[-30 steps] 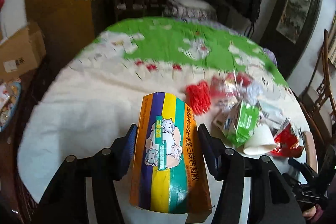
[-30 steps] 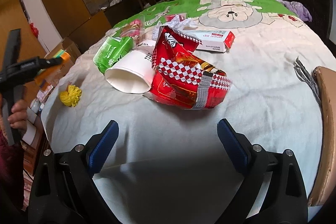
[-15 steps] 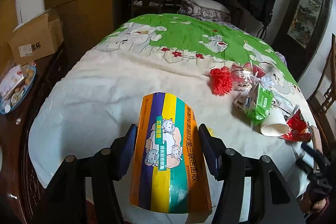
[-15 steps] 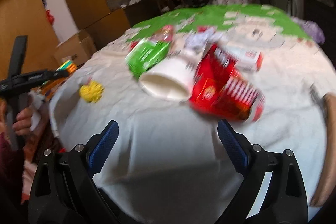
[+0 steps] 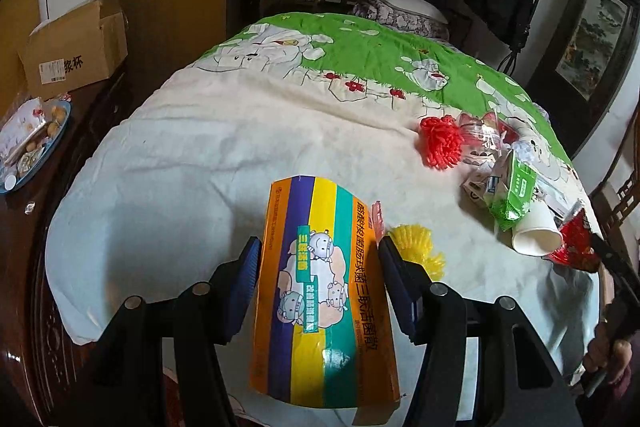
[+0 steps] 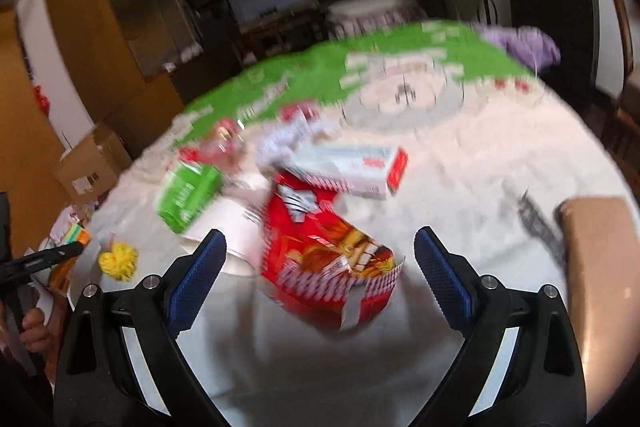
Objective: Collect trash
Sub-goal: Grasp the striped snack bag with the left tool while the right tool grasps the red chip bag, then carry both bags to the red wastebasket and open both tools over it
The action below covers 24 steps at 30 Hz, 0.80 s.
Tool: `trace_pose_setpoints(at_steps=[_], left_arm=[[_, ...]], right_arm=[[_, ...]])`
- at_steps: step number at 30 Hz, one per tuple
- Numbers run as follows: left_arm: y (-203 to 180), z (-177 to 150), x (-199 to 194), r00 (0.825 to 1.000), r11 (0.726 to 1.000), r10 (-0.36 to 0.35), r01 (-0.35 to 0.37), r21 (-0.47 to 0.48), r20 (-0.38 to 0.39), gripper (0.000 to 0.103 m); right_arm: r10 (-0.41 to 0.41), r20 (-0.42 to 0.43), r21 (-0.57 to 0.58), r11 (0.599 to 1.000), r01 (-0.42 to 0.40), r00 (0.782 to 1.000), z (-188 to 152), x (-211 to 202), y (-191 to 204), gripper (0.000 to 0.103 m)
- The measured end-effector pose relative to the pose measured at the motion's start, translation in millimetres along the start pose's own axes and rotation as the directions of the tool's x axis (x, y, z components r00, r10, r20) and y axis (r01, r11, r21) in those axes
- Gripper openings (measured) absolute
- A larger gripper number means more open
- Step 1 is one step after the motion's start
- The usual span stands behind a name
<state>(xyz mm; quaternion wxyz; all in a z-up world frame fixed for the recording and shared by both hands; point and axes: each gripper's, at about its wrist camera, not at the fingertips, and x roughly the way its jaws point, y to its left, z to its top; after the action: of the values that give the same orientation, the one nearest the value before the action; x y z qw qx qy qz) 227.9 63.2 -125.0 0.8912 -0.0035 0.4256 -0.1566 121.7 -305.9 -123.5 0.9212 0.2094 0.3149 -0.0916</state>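
Left tool (image 5: 318, 269): pads pressed on both sides of a striped box (image 5: 320, 291), orange, purple, yellow and teal card with cartoon figures; it fills lower centre of the left wrist view, long axis running away from the camera. Just right of the right pad, a yellow pompom (image 5: 416, 247) lies on the cloth.

Right tool (image 6: 320, 283): jaws wide and closing, nothing pressed between them. Red snack box (image 6: 324, 267), crumpled glossy card with white check pattern, sits in the gap at centre frame, pads not touching it. This view is motion-blurred.

Behind the red box, up-frame: white paper cup (image 6: 228, 235) on its side, green foil packet (image 6: 186, 197), long white carton with red end (image 6: 356, 169). The rest of the pile is too blurred to name. In the left view the same heap sits at right edge, with a red pompom (image 5: 440, 141) beside it.

Surface: counter covered by a wrinkled cloth (image 5: 200, 155), cream near, green cartoon print far. Cardboard box (image 5: 76, 47) at upper left, blue plate (image 5: 36, 147) of oddments at left edge. Dim room, dark wood furniture, framed painting (image 5: 596, 43) at upper right.
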Motion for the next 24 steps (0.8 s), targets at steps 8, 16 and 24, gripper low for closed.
trace_pose_setpoints(at_steps=[8, 16, 24], left_arm=[[4.3, -5.2, -24.4, 0.999, 1.000, 0.030, -0.029, -0.008, 0.028, 0.059], [7.8, -11.3, -74.3, 0.993, 0.999, 0.049, -0.047, -0.021, 0.107, 0.059], [28.0, -40.1, -129.0, 0.982, 0.995, 0.089, -0.079, -0.065, 0.164, 0.060]], right_arm=[[-0.037, 0.027, -0.014, 0.999, 0.037, 0.999, 0.2, -11.7, 6.2, 0.044], [0.060, 0.148, -0.038, 0.998, -0.055, 0.987, 9.8, -67.6, 30.7, 0.044], [0.158, 0.175, -0.100, 0.985, -0.142, 0.972, 2.3, -101.9, 61.7, 0.044]])
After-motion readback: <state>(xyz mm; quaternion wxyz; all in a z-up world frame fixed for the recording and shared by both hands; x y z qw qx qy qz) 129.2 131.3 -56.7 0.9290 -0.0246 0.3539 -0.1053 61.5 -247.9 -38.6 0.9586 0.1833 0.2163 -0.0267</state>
